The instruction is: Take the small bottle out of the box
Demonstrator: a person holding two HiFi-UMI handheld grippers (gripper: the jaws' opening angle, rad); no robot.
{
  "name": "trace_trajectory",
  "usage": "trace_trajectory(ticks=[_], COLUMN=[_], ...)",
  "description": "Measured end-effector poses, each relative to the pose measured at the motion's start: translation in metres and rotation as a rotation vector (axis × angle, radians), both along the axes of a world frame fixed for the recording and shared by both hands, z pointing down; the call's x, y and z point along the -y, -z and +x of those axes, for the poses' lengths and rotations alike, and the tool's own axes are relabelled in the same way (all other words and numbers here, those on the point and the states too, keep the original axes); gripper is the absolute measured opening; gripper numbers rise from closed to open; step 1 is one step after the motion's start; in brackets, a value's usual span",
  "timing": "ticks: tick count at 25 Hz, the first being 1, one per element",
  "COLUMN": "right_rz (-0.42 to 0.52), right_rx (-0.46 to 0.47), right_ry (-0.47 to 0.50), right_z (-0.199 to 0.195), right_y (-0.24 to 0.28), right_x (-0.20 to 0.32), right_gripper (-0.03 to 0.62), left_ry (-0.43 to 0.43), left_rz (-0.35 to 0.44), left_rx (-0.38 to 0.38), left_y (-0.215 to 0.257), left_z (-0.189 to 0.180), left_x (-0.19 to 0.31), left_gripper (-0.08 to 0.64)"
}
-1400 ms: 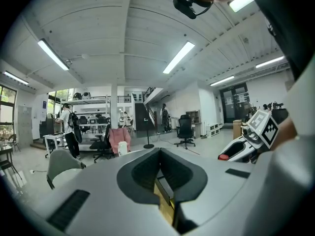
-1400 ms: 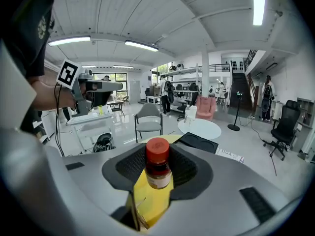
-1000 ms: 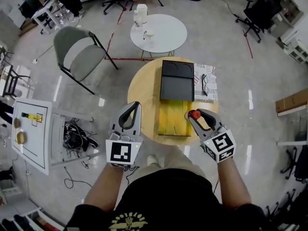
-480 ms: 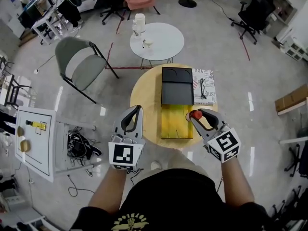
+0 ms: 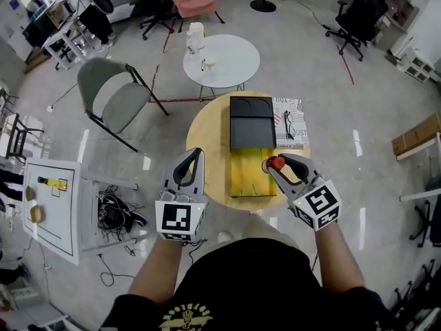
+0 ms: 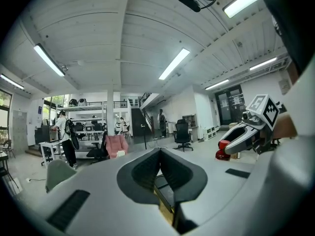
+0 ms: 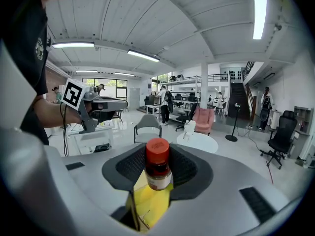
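The small bottle (image 5: pixel 276 163), dark glass with a red cap, stands upright between the pads of my right gripper (image 5: pixel 278 165), which is shut on it. In the right gripper view the bottle (image 7: pixel 158 170) hangs over the yellow inside of the box (image 5: pixel 249 173). The box's black lid (image 5: pixel 252 121) lies folded back on the far side. My left gripper (image 5: pixel 193 154) hovers at the table's left edge, shut and empty; in its own view the pads (image 6: pixel 147 168) meet at the tips. The left gripper view also shows the bottle (image 6: pixel 223 150) off to the right.
The box rests on a round wooden table (image 5: pixel 207 140). A printed sheet with glasses (image 5: pixel 290 121) on it lies right of the lid. Beyond stand a white round table (image 5: pixel 231 61) and a grey folding chair (image 5: pixel 110 88). A white trolley (image 5: pixel 48 198) is at the left.
Both grippers keep nearly the same places. The head camera has shifted a little, and the bottle stays in the right gripper beside the box.
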State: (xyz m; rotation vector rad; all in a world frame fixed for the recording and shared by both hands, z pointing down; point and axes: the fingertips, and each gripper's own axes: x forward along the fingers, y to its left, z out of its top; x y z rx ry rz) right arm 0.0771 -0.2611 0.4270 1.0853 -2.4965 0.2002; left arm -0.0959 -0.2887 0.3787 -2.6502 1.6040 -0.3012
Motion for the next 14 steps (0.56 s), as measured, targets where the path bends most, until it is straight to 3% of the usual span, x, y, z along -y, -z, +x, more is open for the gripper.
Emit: trace_trajectory(ticks=[14], right_rz=[-0.007], right_rx=[-0.015], right_ry=[0.003], right_z=[-0.002], right_y=[-0.010], right_x=[0.008], right_gripper=[0.153], left_ry=[0.006], left_rz=[-0.001], left_rx=[0.004], left_y=[-0.007], left_z=[-0.010], left_x=[0.006], left_gripper=[0.014])
